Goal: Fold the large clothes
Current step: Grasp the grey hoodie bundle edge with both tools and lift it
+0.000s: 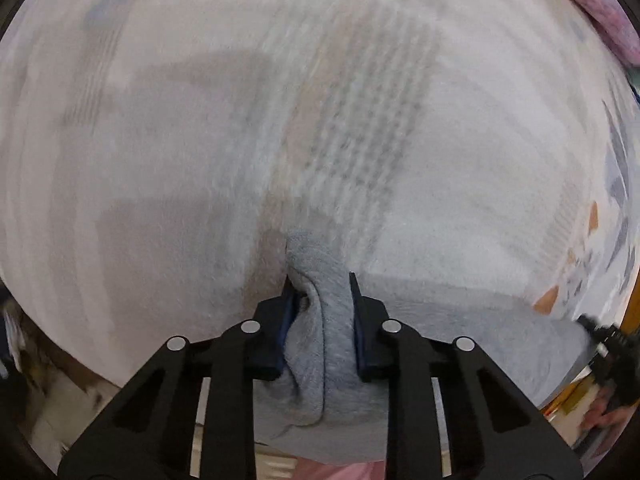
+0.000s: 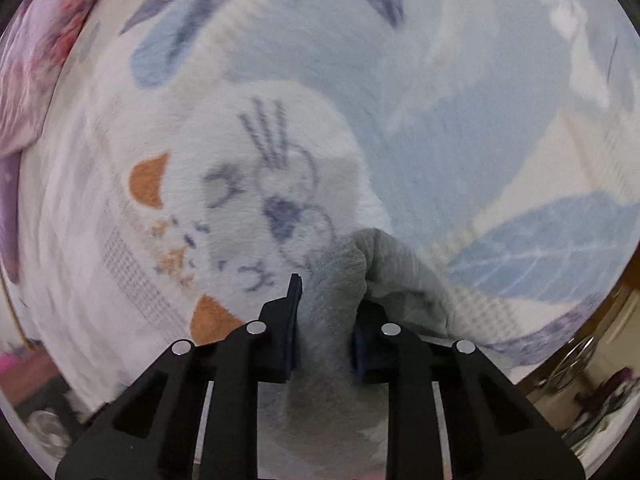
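1. While the grey garment (image 1: 320, 320) lies on the patterned blanket (image 1: 400, 140), the left wrist view shows the left gripper (image 1: 320, 292) clamped on a bunched fold of its edge, jaws narrowly apart around the cloth.
2. From the right wrist view, the right gripper (image 2: 324, 300) pinches another bunch of that garment (image 2: 360, 264) over the blanket's cat print (image 2: 248, 184). Both holds look set; the fold likely needs both edges lifted evenly together.

The right black two-finger claw (image 2: 324, 300) pinches a bunched fold of soft grey fleece cloth (image 2: 340, 280), above a white and pale-blue plush blanket (image 2: 440, 140) printed with a cat face.
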`<state>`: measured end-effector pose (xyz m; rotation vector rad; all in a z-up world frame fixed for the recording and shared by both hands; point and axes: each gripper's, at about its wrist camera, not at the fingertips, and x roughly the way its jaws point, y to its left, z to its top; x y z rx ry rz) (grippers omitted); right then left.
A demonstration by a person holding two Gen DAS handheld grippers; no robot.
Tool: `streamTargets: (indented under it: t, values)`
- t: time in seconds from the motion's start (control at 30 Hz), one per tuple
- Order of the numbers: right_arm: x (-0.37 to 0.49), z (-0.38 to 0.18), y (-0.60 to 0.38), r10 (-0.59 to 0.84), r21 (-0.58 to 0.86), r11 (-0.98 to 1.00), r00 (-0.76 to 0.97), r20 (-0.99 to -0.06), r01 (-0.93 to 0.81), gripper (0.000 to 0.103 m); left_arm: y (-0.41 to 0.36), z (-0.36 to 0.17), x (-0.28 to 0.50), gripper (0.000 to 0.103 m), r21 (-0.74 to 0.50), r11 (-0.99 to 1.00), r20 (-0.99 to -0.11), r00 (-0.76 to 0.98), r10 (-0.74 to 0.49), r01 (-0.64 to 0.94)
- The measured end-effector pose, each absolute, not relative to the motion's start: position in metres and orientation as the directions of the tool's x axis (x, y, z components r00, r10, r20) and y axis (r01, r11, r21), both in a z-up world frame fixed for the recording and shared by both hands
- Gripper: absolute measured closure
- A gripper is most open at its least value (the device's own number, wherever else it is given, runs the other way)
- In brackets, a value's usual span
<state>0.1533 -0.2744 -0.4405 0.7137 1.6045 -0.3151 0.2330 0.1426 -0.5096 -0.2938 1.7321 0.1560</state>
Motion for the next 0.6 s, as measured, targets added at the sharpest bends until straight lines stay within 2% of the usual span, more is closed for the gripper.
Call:
streamTargets:
  t: [0.23,0.5,0.6]
  values:
    - [0.179,-0.408,-0.271,0.295,0.272,0.762,0.058,-0.954,0.588,0.086,0.151,-0.474,0.267,0.082,-0.119,0.948,-0.987,-0.07,-0.146,-0.296]
    - [0.291,-0.366,-0.287,0.31,0.367,0.794,0.197,-0.93,0.484,0.086,0.138,-0.434,0.37,0.082,-0.157,0.953,-0.986,0.093,-0.137,-0.258]
    - [0.333,-0.372,-0.298,0.29,0.364,0.81,0.225,-0.93,0.46,0.086,0.132,-0.422,0.406,0.081,-0.145,0.964,-0.984,0.137,-0.116,-0.225]
